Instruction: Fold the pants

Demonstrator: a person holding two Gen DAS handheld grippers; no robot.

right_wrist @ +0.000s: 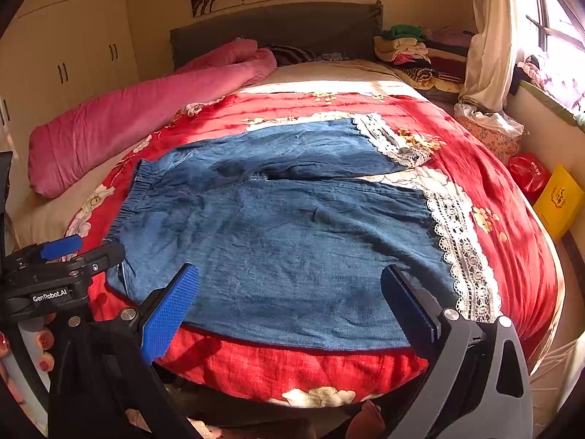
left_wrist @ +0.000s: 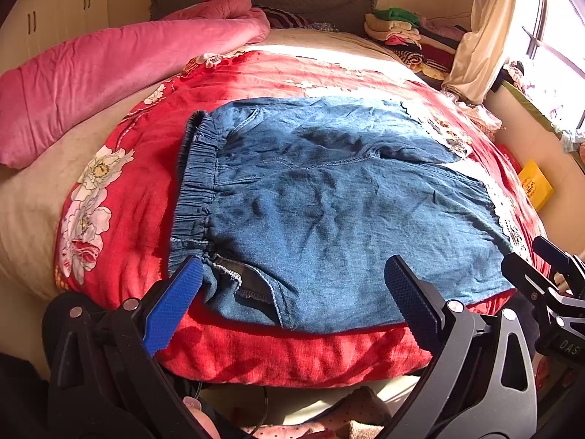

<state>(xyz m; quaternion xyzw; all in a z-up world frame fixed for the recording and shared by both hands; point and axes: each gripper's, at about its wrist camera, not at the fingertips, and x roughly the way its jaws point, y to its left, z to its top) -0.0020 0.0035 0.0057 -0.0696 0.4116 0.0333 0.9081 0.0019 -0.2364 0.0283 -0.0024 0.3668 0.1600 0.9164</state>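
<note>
Lying flat on a red quilt: denim pants, waistband left, lace cuffs right, 2 legs side by side. Hovering at the near edge, both spread wide and gripping nothing: left gripper, right gripper. Risking (soft, loose cloth) pinching quilt along with denim, or catching just 1 layer and skewing the fold.

blue denim pants lie flat across a red floral quilt in the middle of the frame, elastic waistband to the left, lace-trimmed leg ends to the right. the left claw is spread wide at the bottom, over the near edge of the pants. the right claw shows at the lower right edge. a pink blanket lies upper left.
</note>
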